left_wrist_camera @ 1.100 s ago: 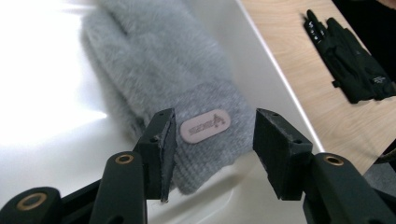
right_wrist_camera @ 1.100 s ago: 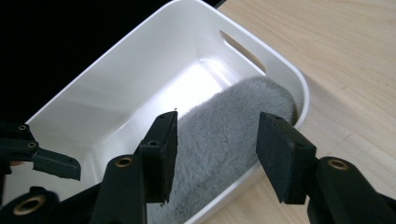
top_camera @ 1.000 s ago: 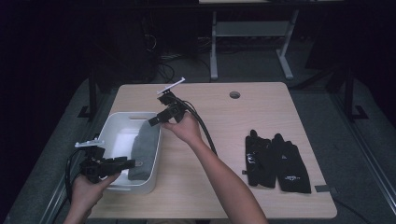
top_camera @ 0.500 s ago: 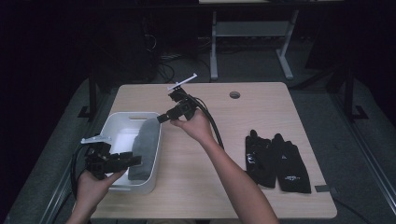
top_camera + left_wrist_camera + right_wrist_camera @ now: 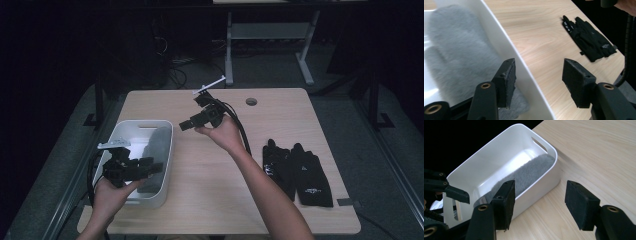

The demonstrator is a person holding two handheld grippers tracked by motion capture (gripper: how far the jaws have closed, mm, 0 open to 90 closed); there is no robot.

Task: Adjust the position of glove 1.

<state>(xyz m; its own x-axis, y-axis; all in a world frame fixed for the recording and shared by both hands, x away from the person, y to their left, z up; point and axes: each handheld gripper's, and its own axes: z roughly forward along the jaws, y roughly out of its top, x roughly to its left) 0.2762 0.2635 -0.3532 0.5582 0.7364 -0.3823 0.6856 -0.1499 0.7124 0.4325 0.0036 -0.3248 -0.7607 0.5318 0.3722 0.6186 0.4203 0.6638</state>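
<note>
Landmark: white bin (image 5: 131, 131) at the table's (image 5: 210, 200) left side.

Grey mitten (image 5: 156, 145) lies flat inside the bin along its right wall, long axis running with the bin's length. Nothing else in there that I can make out.

My left gripper (image 5: 156, 166) hangs over the bin's near right corner; jaws have just been opening, nothing between them, one pad above the mitten (image 5: 456, 55), the other outside the bin wall (image 5: 506, 52).

My right gripper (image 5: 184, 125) is off the bin's far right corner, above bare table, pointing back at the bin (image 5: 506, 152); jaws also just been opening, empty.

Pair of black gloves (image 5: 295, 170) lies well right of the bin, fingers pointing away from me, long axes front-to-back. Right gripper is the nearer one; I judge it takes them next.
</note>
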